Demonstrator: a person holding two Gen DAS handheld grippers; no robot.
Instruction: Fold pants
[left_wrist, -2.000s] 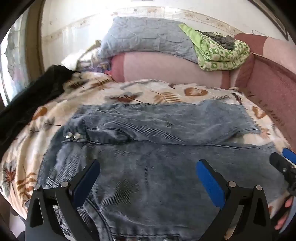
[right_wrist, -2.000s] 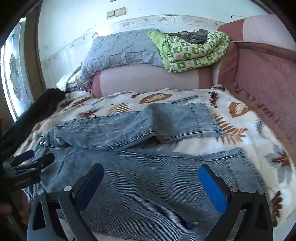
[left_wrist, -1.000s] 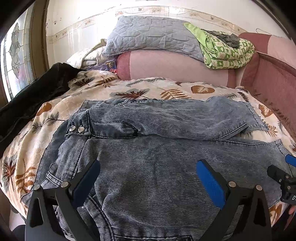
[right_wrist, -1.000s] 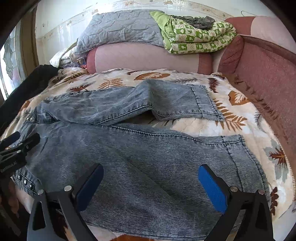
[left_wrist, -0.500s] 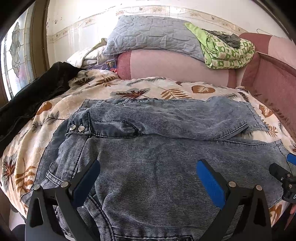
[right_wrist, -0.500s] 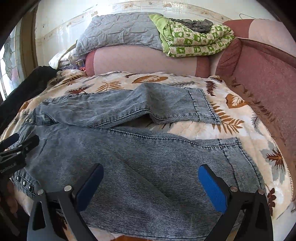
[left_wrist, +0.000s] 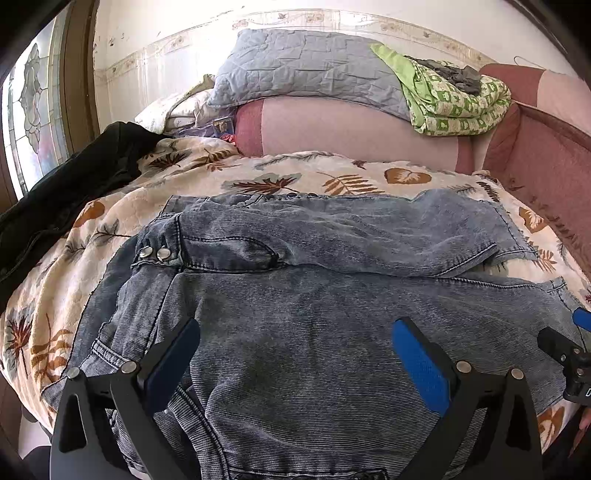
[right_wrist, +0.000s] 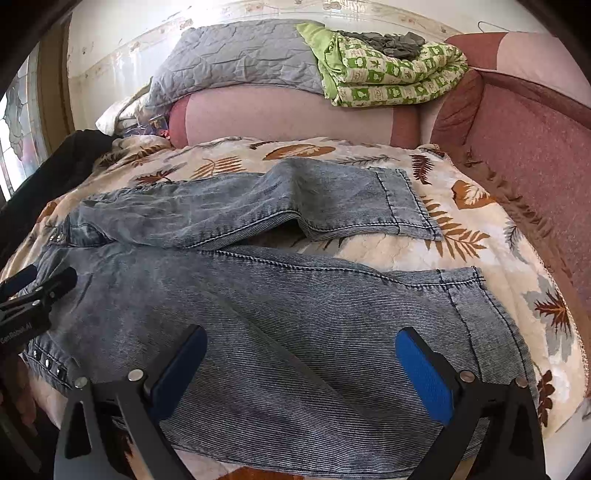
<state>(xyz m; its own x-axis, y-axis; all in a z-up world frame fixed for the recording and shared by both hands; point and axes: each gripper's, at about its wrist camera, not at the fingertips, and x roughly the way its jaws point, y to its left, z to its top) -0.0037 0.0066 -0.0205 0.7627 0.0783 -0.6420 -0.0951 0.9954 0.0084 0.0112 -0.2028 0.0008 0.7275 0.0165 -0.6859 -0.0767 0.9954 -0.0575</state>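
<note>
The pants (left_wrist: 314, 295) lie spread flat on the bed (left_wrist: 332, 177); my left hand-held gripper (left_wrist: 295, 354) gapes over their waist, my right hand-held gripper (right_wrist: 301, 360) over the near leg.

A bedroom in a home. Bed covered with a cream blanket with leaf print (right_wrist: 461, 243), a long pink bolster (left_wrist: 351, 129) along the wall, a grey quilted pillow (left_wrist: 306, 70) and a folded green checked blanket (right_wrist: 388, 79) on top. Padded dark pink headboard (right_wrist: 535, 147) at the right, stained-glass window (left_wrist: 29, 110) at the left, tiled border on the white wall.
</note>
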